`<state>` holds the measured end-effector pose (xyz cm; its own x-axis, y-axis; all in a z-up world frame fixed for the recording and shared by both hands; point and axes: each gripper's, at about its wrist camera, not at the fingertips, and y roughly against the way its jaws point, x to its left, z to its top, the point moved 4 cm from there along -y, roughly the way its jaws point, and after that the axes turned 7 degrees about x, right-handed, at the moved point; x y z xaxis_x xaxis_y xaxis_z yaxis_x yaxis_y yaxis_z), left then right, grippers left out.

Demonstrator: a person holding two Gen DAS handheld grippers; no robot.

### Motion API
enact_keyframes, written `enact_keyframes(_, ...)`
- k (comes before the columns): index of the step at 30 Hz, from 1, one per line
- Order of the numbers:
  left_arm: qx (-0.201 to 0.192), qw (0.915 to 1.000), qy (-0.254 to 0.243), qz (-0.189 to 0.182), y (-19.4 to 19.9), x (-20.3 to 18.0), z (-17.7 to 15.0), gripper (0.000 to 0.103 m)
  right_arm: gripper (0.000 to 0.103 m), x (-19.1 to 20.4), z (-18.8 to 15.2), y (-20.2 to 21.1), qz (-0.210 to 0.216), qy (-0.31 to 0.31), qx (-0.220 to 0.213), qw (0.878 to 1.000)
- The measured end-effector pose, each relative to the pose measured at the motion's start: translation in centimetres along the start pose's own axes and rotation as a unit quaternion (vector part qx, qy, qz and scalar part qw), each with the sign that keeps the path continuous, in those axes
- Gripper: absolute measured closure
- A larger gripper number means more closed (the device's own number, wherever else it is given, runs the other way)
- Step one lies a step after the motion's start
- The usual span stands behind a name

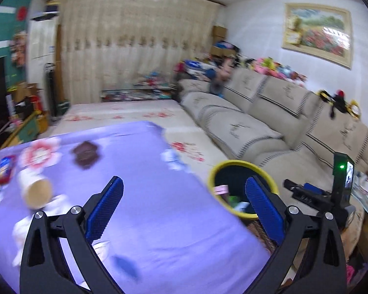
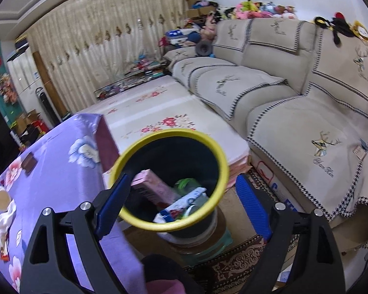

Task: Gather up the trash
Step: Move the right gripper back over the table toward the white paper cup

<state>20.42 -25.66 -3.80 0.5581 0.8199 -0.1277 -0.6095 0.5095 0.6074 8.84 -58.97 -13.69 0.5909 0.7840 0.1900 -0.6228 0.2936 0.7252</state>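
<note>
Left gripper [image 1: 184, 210], jaws apart and empty, has the tipped paper cup [image 1: 35, 191] lying apparently mouth-forward to its left, nearer than the right gripper [image 2: 182, 207], also apart.

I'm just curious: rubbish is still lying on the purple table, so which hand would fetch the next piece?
Probably the left gripper: open and empty over the purple flowered tablecloth, near the tipped paper cup.

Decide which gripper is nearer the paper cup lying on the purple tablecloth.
Left. The left gripper hangs open over the cloth, right of the paper cup. The right gripper hangs open above the yellow-rimmed bin, beyond the table's edge.
</note>
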Motion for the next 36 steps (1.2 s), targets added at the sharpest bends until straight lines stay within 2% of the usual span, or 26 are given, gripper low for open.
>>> enact_keyframes(4, -0.023, 0.9981, 0.026, 0.051, 3.6, 5.0, -1.7, 0.005, 0.02, 3.5, -0.5, -0.1, 0.025, 0.031, 0.01, 0.999)
enact_keyframes(9, -0.038, 0.9907, 0.053, 0.119, 7.7, 11.1, -4.1, 0.005, 0.02, 8.2, -1.4, -0.4, 0.064, 0.07, 0.028, 0.995)
enact_keyframes(15, -0.043, 0.9794, 0.093, 0.174, 10.8, 16.9, -7.0, 0.005, 0.02, 16.6, -3.1, -0.9, 0.127, 0.136, 0.054, 0.981)
enact_keyframes(21, -0.057, 0.9709, 0.126, 0.196, 12.8, 21.1, -8.0, 0.005, 0.02, 27.0, -5.6, -0.6, 0.207, 0.224, 0.081, 0.949)
enact_keyframes(26, -0.064, 0.9639, 0.147, 0.212, 14.0, 23.3, -8.8, 0.005, 0.02, 35.7, -7.5, -0.2, 0.268, 0.295, 0.101, 0.912)
enact_keyframes(30, -0.064, 0.9588, 0.165, 0.222, 14.8, 25.4, -9.6, 0.005, 0.02, 40.8, -8.7, -0.1, 0.31, 0.327, 0.117, 0.885)
enact_keyframes(34, -0.064, 0.956, 0.176, 0.226, 15.0, 25.9, -9.9, 0.005, 0.036, 46.2, -10.7, -0.8, 0.333, 0.357, 0.141, 0.861)
enact_keyframes(36, -0.062, 0.9552, 0.18, 0.227, 14.9, 26.4, -10.1, 0.005, 0.042, 48.5, -11.7, -1.5, 0.33, 0.373, 0.148, 0.855)
